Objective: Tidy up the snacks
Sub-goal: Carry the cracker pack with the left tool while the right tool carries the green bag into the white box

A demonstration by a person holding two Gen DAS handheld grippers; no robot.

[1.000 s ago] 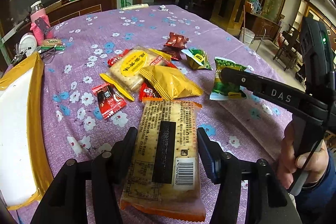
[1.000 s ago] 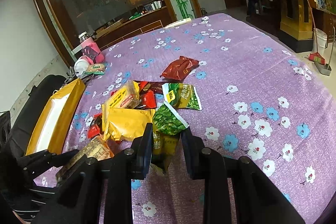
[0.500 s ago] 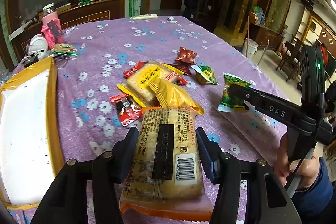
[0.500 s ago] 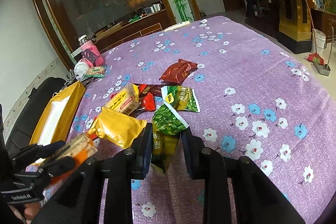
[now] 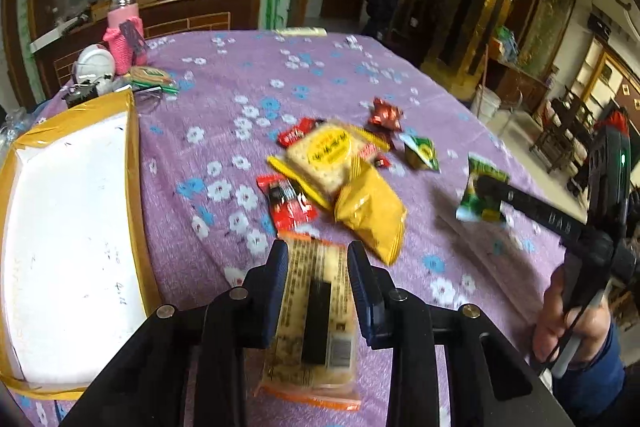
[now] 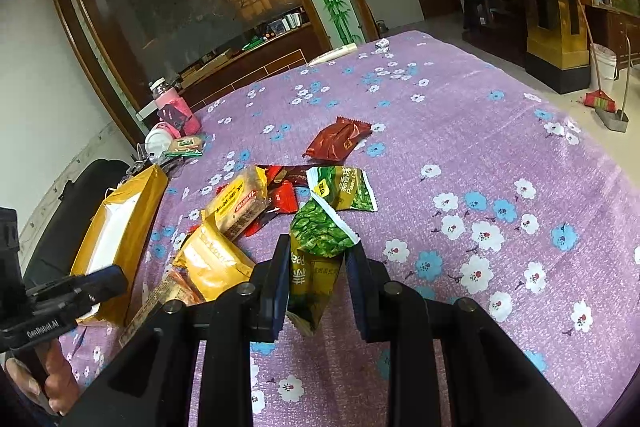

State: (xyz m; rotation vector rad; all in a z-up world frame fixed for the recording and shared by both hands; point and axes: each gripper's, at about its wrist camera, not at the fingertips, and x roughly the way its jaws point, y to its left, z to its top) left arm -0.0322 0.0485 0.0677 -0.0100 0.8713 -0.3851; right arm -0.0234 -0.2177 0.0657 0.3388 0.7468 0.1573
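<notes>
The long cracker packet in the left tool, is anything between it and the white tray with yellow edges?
Nothing visible: the long cracker packet hangs beside the white tray with yellow edges, with only bare purple flowered tablecloth between.

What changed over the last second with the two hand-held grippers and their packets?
The left hand-held gripper has just been closing and now pinches the cracker packet, edge-on between its fingers. The white tray shows larger at the left. The right hand-held gripper stays shut on the green snack packet.

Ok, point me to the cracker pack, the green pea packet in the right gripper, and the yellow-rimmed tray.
cracker pack [image 5: 316, 307], left wrist view, printed back face.
green pea packet [image 6: 318, 259], right wrist view, middle of front.
yellow-rimmed tray [image 5: 138, 187], left wrist view, right-hand rim.
</notes>
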